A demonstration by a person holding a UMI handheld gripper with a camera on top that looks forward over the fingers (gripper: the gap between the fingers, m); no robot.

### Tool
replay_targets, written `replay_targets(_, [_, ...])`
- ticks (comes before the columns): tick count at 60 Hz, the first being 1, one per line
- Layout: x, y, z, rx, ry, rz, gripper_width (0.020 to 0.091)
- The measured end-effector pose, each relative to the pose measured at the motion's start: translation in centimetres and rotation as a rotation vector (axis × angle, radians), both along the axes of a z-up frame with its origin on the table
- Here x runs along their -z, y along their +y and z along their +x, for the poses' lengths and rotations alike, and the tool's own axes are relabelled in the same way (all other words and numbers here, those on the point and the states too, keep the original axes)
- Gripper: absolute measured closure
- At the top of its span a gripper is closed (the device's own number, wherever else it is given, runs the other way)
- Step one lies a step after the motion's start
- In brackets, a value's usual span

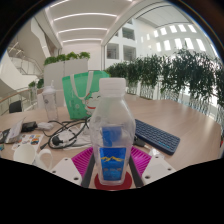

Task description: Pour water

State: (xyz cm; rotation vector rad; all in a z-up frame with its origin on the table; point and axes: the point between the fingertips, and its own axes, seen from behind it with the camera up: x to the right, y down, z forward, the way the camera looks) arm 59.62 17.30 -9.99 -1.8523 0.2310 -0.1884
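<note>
**Q:** One bottle only? Where does it sit against the tool?

**A:** One clear plastic water bottle (111, 130), white cap at 12 o'clock, blue label low on its body. It stands upright between the two fingers of the gripper (110, 165), its base down at 6 o'clock among them.

**Q:** And the fingers, how wide?

**A:** Drawn in close around the bottle. The magenta pads (82, 160) show at 9 and 3 o'clock of the label and meet the bottle's sides with no gap that I can see, so the gripper pinches the bottle low on its body. The white finger bodies splay outward toward 8 and 4 o'clock.

**Q:** The hand holding the tool?

**A:** Out of sight. The view looks level along the fingers across the table, so the tool is held roughly horizontal.

**Q:** What lies around it?

**A:** A pale wooden table (175, 118) carries everything. At 3 o'clock of the bottle, a dark keyboard (157, 135) lies flat at an angle, near but apart. At 9 o'clock, black cables (60, 130) loop over the top. Beyond those, at 10 o'clock, a second clear bottle (52, 102) stands upright, and behind it a green bag (80, 92). Potted plants (165, 72) line the far side from 1 to 3 o'clock.
</note>
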Motion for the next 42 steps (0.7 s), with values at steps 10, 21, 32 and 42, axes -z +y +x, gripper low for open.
replay_targets(10, [-3.4, -5.4, -3.0, -0.027, 0.026, -0.051, 0.027])
replay_targets(21, [-8.8, -16.2, -8.5, -0.029, 0.023, -0.081, 0.0268])
replay_targets(32, [-15.4, -27.1, -15.5, -0.019, -0.055, -0.059, 0.0263])
replay_targets(42, [-20.4, -35.4, -22.0, -0.021, -0.103, -0.035, 0.0267])
